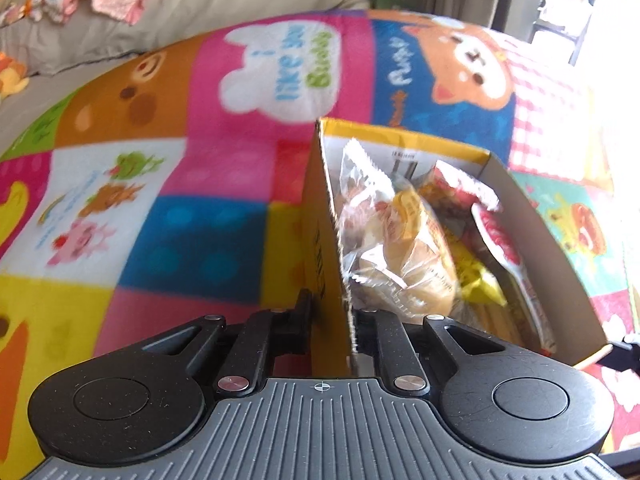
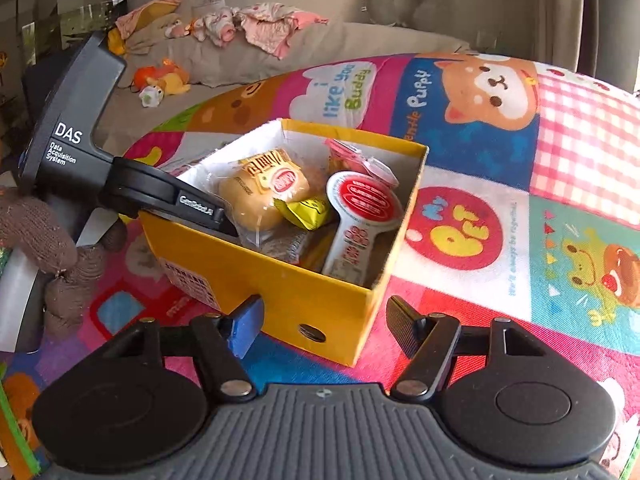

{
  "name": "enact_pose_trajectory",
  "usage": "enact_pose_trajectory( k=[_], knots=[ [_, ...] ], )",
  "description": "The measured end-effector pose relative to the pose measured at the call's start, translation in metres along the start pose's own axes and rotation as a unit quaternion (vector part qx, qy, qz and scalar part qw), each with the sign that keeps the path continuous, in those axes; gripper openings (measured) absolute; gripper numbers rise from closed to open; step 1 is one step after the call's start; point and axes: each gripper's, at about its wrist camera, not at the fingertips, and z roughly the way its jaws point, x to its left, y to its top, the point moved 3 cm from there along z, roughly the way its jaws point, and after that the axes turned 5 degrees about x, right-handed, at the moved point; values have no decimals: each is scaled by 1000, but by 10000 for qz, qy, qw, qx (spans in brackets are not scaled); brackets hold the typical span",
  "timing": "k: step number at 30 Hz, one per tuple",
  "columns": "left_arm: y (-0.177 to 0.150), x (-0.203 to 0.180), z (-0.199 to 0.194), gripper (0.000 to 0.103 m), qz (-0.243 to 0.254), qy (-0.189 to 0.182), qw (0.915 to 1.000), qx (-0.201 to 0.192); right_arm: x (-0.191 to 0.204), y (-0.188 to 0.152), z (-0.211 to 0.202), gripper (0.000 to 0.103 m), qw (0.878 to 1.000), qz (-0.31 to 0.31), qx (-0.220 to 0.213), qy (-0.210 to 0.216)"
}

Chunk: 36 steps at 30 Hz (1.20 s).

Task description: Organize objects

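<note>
A yellow cardboard box [image 2: 304, 292] stands open on the play mat, and the left wrist view shows the same box [image 1: 320, 220] from its side. Inside lie a bun in clear wrap [image 2: 260, 196], a yellow packet [image 2: 308, 212] and a red-and-white paddle-shaped packet [image 2: 360, 208]. My left gripper [image 1: 332, 312] is shut on the box's side wall, one finger outside and one inside next to the bun [image 1: 400, 248]. The right wrist view shows this left gripper [image 2: 216, 216] clamping the box's left rim. My right gripper [image 2: 324, 320] is open, its pads flanking the box's near corner without pressing.
The colourful cartoon play mat [image 2: 480, 152] spreads around the box. Behind it a grey sofa [image 2: 320, 40] carries pink clothes and plush toys [image 2: 164, 78]. A hand in a brown knitted glove [image 2: 40, 232] holds the left gripper's handle at the left edge.
</note>
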Motion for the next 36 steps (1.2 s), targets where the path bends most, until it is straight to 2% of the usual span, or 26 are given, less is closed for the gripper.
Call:
enact_pose_trajectory(
  k=[2,3,5,6,7,8,9,11,13,15,19,21,22,25,26,28,32,34,35,36],
  knots=[
    [16,-7,6,14,31,-85,10000,-2,-4,3,3,68,9993,-74,-105,-343],
    [21,-8,9,17,62,-5,10000,18,-7,4,6,68,9980,-108,-196,-589],
    [28,-8,17,30,245,358,9991,-26,-15,5,13,68,9956,25,-198,-915],
    [28,-5,22,48,366,563,9977,-38,-22,5,17,68,9950,219,-136,-963],
    [28,-1,28,56,464,709,9964,11,-26,5,19,68,9948,374,-102,-941],
    [27,4,34,64,482,762,9959,87,-30,5,21,68,9947,493,-88,-897],
    [27,9,36,68,369,635,9973,44,-33,4,23,68,9946,580,-94,-852],
    [31,17,36,68,165,648,9978,43,-33,4,25,68,9944,610,-92,-853],
    [33,18,35,68,191,807,9966,-17,-32,6,29,68,9938,575,-113,-941],
    [33,18,33,67,218,737,9970,-23,-32,8,32,68,9920,538,-117,-1133],
    [29,18,-1,63,90,592,9972,-453,-36,8,30,68,9915,685,-28,-1105],
    [22,15,-28,63,109,591,9953,-753,-37,4,20,74,9899,712,-80,-1227],
    [16,13,-41,63,180,599,9940,-898,-37,0,13,80,9890,744,-91,-1278],
    [-18,2,-85,63,457,548,9901,-1209,-38,-19,-12,89,9877,942,-56,-1249],
    [-34,-2,-94,63,515,498,9900,-1213,-38,-28,-21,97,9881,1016,-20,-1152],
    [-69,-13,-105,63,620,442,9915,-1052,-34,-46,-37,103,9883,1166,41,-986],
    [-121,-35,-98,63,770,554,9936,-612,-19,-79,-43,103,9850,1301,313,-1092],
    [-135,-43,-94,63,872,648,9923,-592,-13,-93,-37,103,9831,1326,471,-1171],
    [-140,-47,-90,63,944,680,9916,-570,-12,-96,-40,103,9828,1355,340,-1207],
    [-143,-50,-85,63,964,648,9920,-503,-13,-96,-39,103,9827,1351,387,-1205]
  ],
)
